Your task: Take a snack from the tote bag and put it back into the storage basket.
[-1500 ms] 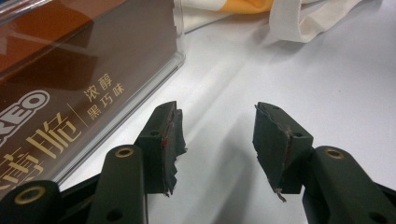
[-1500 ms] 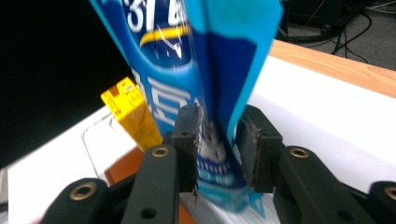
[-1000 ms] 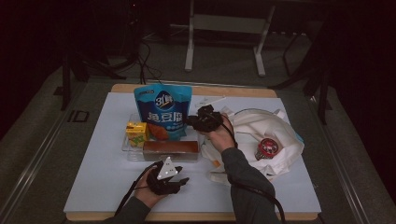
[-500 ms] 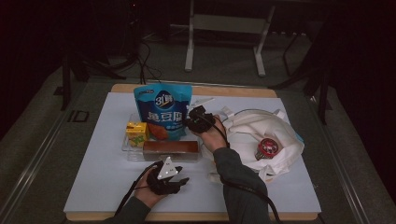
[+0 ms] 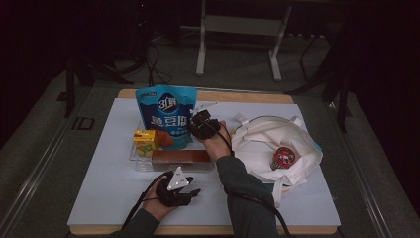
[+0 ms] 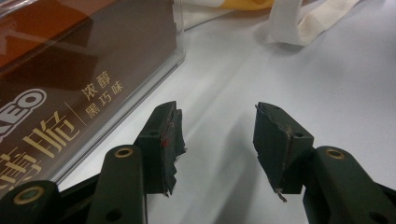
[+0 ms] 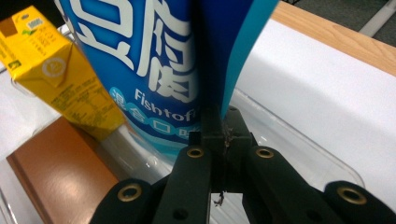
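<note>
Right gripper point(image 7: 219, 140) fingers clamped on the edge of the blue pouch point(image 5: 168, 116) — pouch upright in the clear tray point(image 7: 299, 154), yellow carton point(image 5: 145, 141) beside it. Left gripper point(image 6: 217, 135) fingers spread, holding nothing, low over the white tabletop point(image 5: 109, 168) near the brown box point(image 6: 70, 70).

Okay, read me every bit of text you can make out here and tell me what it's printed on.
"Fishtof", cut off, under large white Chinese characters: blue pouch, which the right gripper clamps.
"浓醇黑巧味" in gold, with "EO" of a cut-off word: brown box.
Print on the yellow carton: too small to read.
Red round lid in the bag: blurred.
</note>
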Demonstrator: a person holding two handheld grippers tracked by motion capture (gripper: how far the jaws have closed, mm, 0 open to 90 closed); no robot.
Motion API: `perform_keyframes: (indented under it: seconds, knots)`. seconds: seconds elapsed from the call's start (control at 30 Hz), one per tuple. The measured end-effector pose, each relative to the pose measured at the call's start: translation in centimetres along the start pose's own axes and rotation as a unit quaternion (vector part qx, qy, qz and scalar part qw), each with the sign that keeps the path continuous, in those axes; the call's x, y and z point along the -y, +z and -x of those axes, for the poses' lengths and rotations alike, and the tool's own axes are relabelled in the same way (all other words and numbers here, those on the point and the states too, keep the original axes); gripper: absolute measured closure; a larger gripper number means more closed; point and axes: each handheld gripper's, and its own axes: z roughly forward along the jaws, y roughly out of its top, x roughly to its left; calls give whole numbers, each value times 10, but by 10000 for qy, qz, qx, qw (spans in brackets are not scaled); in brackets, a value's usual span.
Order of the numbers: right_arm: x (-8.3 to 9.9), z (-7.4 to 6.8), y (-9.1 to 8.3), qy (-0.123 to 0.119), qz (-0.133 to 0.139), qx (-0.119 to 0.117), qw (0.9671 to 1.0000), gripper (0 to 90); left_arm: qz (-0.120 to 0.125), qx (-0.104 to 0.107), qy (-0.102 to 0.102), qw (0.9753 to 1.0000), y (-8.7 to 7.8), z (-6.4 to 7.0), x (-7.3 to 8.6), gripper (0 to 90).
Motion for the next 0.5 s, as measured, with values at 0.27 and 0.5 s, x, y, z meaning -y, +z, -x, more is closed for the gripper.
perform_keyframes:
  seconds: [0.27,0.5]
  knots:
    - [-4,0,0,39,39,15,10000,900,0,-5,-2,10000,0,0,0,502]
    - [1,7,-2,-38,-25,1,10000,832,-4,-2,4,10000,0,0,0,501]
